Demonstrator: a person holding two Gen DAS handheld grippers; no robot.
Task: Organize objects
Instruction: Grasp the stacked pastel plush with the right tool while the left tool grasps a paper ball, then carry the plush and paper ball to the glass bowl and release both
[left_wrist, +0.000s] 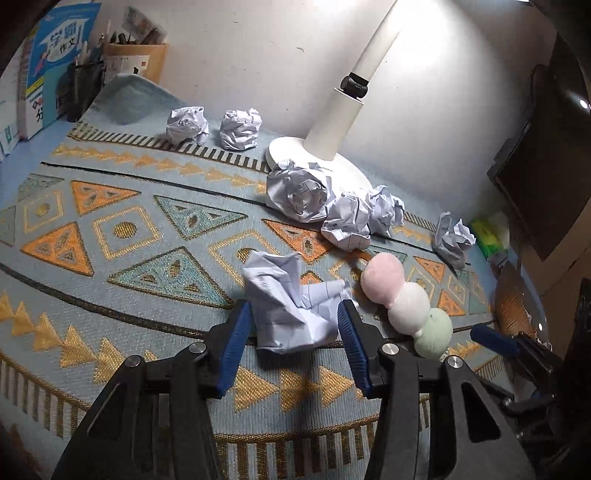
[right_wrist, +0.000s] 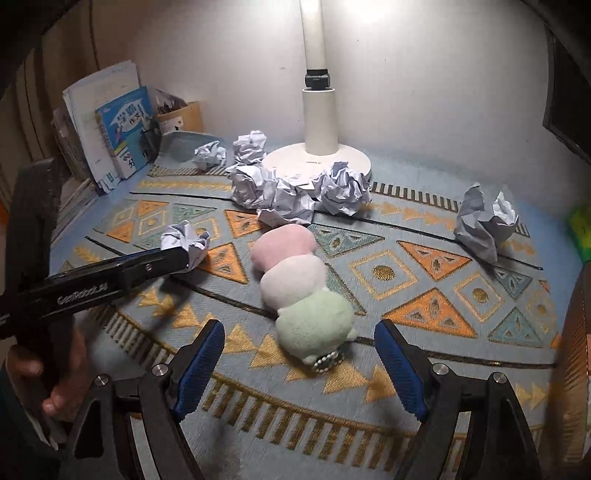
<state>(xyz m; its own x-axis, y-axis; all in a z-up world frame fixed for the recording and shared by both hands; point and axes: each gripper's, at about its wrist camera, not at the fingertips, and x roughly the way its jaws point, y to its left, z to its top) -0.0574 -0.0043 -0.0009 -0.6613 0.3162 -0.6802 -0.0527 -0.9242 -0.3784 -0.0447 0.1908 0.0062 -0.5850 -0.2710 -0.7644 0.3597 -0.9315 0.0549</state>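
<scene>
Right now the left tongs (left_wrist: 295, 325) have their blue pads pressed against either side of a crumpled paper ball (left_wrist: 291, 306), holding it just left of the plush toy (right_wrist: 299, 284), low over the patterned cloth (left_wrist: 110, 258) on the table. The right tongs (right_wrist: 299, 354) stand wide open and empty, with the toy's green end just ahead of them, between the pads but untouched. That toy, a pink, white and green stick of three balls, lies with its long axis running away from the right tongs toward the lamp base (right_wrist: 295, 158), so the right hand looks the nearer one for it. Beyond the toy's pink end, a cluster of paper balls (right_wrist: 295, 192) crowds against the lamp base; two more (right_wrist: 229, 149) sit left of it, and another (right_wrist: 484, 225) lies well to the toy's right. Farther left of the lamp stand books (right_wrist: 118, 129) and a pen holder (left_wrist: 83, 88).
</scene>
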